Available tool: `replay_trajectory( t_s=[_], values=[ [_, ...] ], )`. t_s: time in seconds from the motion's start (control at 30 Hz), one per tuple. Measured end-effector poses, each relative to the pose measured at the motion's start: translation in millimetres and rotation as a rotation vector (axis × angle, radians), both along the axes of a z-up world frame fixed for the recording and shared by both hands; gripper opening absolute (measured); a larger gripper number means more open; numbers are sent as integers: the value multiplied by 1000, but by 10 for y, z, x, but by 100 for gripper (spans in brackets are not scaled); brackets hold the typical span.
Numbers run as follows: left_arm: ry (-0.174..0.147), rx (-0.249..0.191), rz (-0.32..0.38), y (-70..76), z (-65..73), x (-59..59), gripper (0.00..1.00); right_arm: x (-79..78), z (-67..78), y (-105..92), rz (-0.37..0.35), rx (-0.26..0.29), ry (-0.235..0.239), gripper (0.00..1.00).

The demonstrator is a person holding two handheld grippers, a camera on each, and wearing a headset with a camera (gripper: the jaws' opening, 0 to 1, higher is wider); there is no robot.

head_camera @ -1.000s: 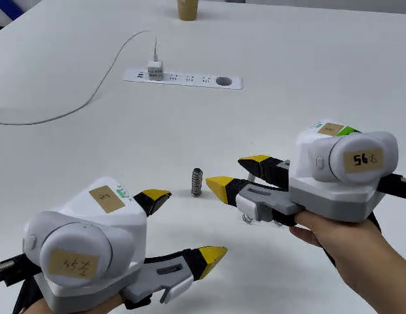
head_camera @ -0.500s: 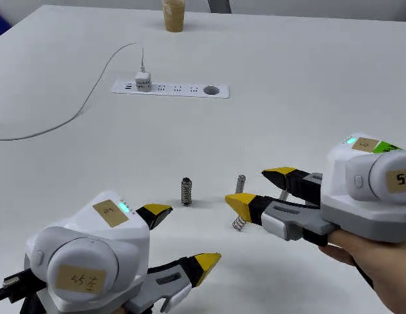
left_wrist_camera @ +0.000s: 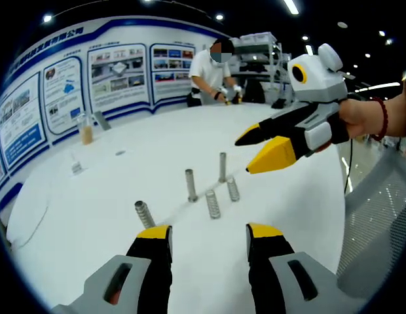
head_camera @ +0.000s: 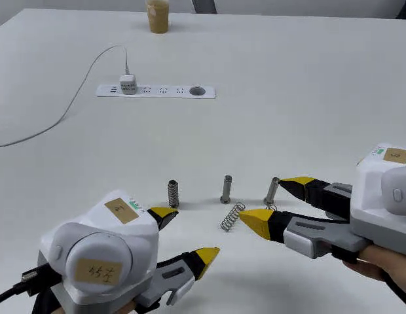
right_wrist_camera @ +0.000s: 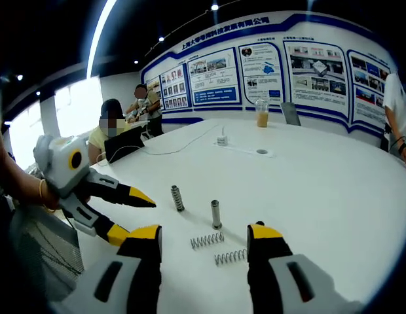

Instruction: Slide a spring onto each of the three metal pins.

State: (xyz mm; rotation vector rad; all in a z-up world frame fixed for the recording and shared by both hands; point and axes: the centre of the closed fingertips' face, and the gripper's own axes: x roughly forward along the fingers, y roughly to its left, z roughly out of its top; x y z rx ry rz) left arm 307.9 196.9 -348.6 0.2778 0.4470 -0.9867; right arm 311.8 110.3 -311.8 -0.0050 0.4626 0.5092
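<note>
Three pins upright in row on surface [head_camera: 288, 98]. Left pin [head_camera: 173, 184] carries fitted spring [head_camera: 173, 195]. Middle pin [head_camera: 226, 189] and right pin [head_camera: 272, 191] bare. Loose spring [head_camera: 232, 216] lies just in front of middle pin, second loose spring [right_wrist_camera: 230, 256] beside it. Left gripper [head_camera: 188, 232] near-left of middle pin, right gripper [head_camera: 276, 197] right of it. Both jaws spread, empty.
</note>
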Motion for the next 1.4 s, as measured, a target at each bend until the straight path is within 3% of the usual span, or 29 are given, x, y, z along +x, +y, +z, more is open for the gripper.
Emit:
replay_trajectory(
  t_s=[0.43,0.67,1.4],
  values=[
    [14,19,-7,-213,-148,109,37,-177,-62,-175,-21,36,19,57],
    [43,6,-1,-339,-226,182,33,-231,-110,-212,-18,24,20,59],
    [75,37,-5,-534,-460,271,20,-235,-214,-311,-68,39,37,59]
  ],
)
